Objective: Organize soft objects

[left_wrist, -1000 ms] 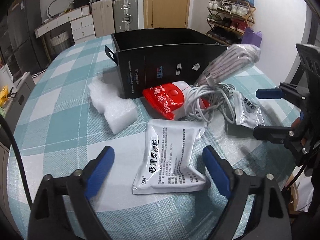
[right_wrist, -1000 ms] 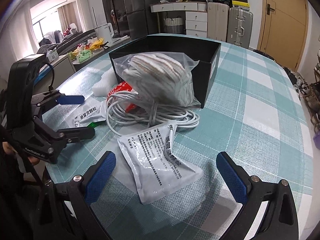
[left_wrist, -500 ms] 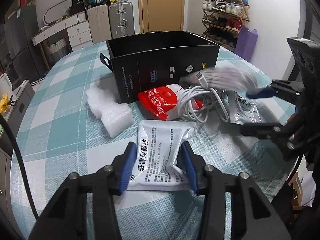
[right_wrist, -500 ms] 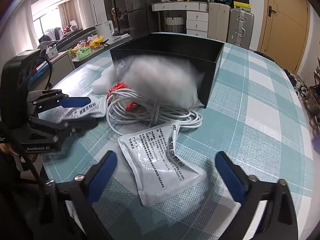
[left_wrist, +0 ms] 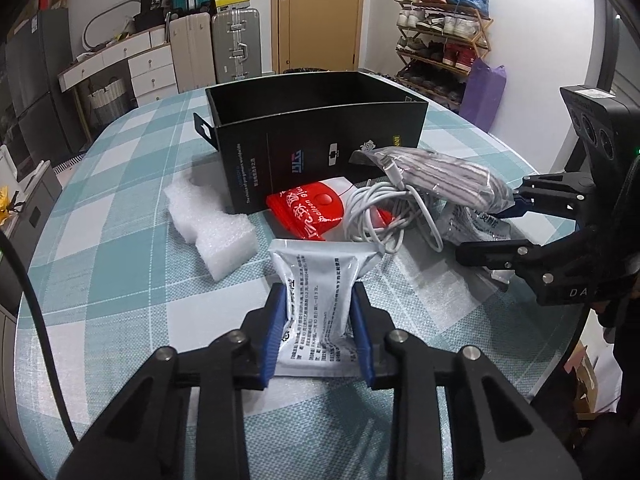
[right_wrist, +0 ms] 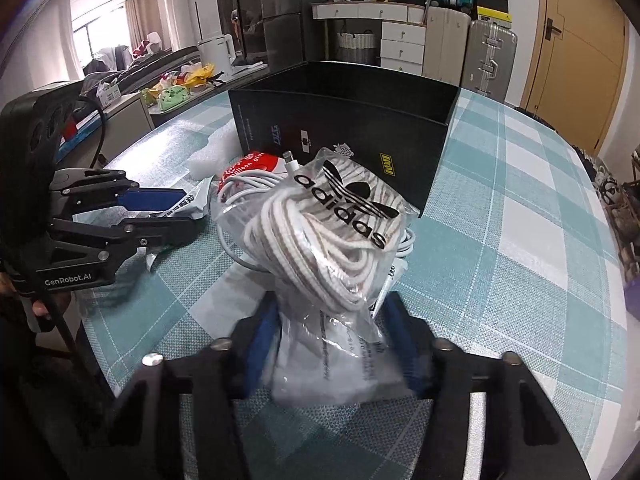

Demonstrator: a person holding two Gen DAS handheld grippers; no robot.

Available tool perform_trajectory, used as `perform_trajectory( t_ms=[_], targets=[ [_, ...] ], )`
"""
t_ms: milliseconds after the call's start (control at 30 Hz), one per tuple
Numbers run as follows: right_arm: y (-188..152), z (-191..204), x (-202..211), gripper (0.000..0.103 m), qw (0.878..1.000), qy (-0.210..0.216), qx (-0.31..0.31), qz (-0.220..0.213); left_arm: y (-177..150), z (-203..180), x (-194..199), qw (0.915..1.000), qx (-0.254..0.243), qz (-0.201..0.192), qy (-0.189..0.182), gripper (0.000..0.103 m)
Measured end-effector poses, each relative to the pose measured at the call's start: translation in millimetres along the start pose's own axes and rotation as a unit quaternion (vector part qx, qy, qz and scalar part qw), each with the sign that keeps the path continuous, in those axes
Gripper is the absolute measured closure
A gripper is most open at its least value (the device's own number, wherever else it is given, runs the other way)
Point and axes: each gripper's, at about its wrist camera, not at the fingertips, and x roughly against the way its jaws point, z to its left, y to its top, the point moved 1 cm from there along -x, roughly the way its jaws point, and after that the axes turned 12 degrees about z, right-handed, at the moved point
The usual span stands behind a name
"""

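My left gripper [left_wrist: 319, 326] is shut on a white medicine sachet [left_wrist: 320, 292] that lies on the checked tablecloth. My right gripper [right_wrist: 334, 340] is closed on the end of a clear Adidas bag of striped laces [right_wrist: 332, 228], and a second white sachet [right_wrist: 340, 376] lies under it. That bag [left_wrist: 452, 178] also shows in the left wrist view, with the right gripper [left_wrist: 500, 228] at its right end. An open black box [left_wrist: 316, 136] stands behind the pile. A red pouch [left_wrist: 308, 212] and a coiled white cable [left_wrist: 384, 212] lie before the box.
A white foam block [left_wrist: 212, 226] lies left of the box. The table's edge curves round at the right and front. The left gripper [right_wrist: 160, 212] shows at the left of the right wrist view. Suitcases, drawers and a shoe rack stand beyond the table.
My left gripper closed on the white sachet. My right gripper closed on the end of the bag of laces, which tipped toward it.
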Motion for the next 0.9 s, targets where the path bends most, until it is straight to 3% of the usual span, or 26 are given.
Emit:
perform_trajectory(
  t_ms=[167,900],
  targets=[
    [-1,2,4,0.059,1.000,0.017,0.013,-0.007,1,1,5,1.0000,0.005,-0.009,-0.002,0.074],
    [2,14,42,0.059,0.995,0.033,0.038,-0.081,7,7,29,0.9986,0.021,-0.048,-0.004,0.074]
  ],
)
